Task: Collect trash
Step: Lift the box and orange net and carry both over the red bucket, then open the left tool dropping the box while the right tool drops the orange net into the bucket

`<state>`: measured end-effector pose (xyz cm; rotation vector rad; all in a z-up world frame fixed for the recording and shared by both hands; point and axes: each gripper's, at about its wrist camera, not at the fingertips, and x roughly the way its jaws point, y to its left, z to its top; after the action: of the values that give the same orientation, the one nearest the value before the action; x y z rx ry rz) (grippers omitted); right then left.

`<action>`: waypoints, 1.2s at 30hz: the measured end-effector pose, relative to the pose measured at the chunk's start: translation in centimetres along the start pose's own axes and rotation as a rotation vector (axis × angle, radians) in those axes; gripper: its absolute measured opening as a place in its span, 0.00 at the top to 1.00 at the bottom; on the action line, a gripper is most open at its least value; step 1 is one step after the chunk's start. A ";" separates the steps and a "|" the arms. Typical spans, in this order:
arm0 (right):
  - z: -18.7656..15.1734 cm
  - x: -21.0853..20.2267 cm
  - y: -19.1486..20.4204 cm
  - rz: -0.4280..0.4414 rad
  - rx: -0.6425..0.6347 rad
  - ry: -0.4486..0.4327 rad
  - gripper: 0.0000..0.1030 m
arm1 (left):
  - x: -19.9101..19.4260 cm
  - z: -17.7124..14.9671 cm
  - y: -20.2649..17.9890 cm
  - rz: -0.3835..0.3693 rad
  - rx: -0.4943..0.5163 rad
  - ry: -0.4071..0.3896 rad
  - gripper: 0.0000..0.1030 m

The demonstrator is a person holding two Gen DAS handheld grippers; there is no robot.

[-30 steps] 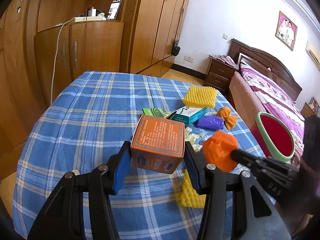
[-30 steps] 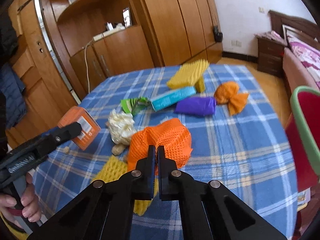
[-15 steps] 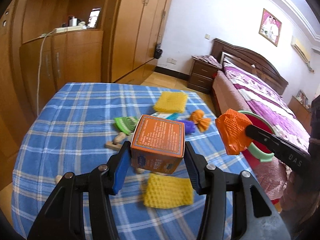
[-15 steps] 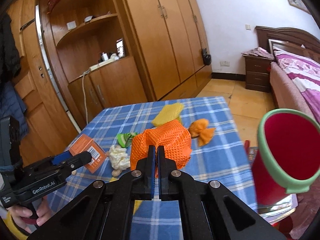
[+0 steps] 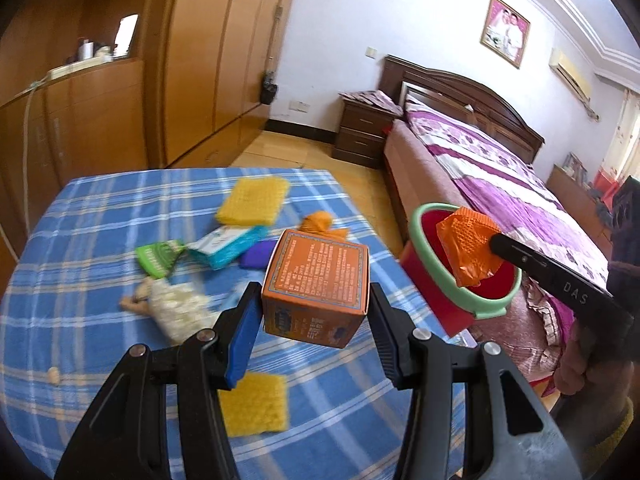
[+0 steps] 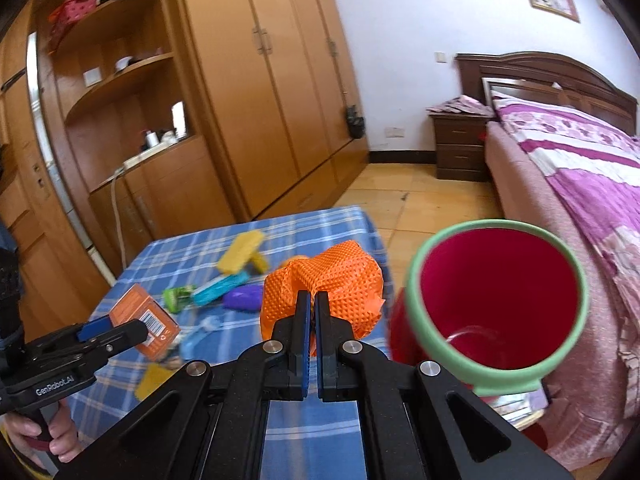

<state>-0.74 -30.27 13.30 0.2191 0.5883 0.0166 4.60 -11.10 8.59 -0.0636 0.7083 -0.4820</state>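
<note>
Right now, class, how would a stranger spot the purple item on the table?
Find the blue checked tablecloth. Near its far edge lies a small purple plastic pouch, between a teal carton and an orange mesh bow; nothing else on the table is purple.

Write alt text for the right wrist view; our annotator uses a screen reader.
The right gripper, shut on crumpled orange mesh, sits beside a red bin with a green rim. Behind, the left gripper holds an orange box above a blue plaid table.

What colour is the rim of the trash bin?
Light green, around a red bin; the right wrist view shows it best.
</note>
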 end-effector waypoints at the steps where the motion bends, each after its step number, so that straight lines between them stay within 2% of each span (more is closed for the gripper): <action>1: 0.0 0.0 -0.7 -0.008 0.008 -0.001 0.98 | 0.5 0.2 -0.7 -0.006 0.011 0.005 0.49; 16: 0.0 1.3 -12.4 -0.127 0.168 0.043 0.98 | 9.4 2.9 -11.7 -0.106 0.146 0.082 0.49; 24: -0.5 2.0 -16.6 -0.179 0.195 0.059 0.95 | 14.0 3.4 -16.3 -0.152 0.211 0.116 0.49; 30: -0.8 1.6 -18.0 -0.186 0.210 0.037 0.94 | 16.2 3.4 -18.5 -0.171 0.276 0.129 0.48; 33: -0.8 1.3 -18.5 -0.190 0.218 0.023 0.85 | 16.8 3.4 -19.2 -0.177 0.300 0.134 0.45; 35: -0.9 1.0 -18.9 -0.195 0.224 0.015 0.73 | 16.9 3.4 -19.3 -0.178 0.304 0.129 0.44; 36: -0.9 1.0 -19.1 -0.196 0.229 0.010 0.73 | 16.8 3.4 -19.2 -0.178 0.303 0.129 0.43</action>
<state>-1.30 -48.67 8.06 0.3824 0.6198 -0.2401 10.02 -36.07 5.06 0.1917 0.7522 -0.7643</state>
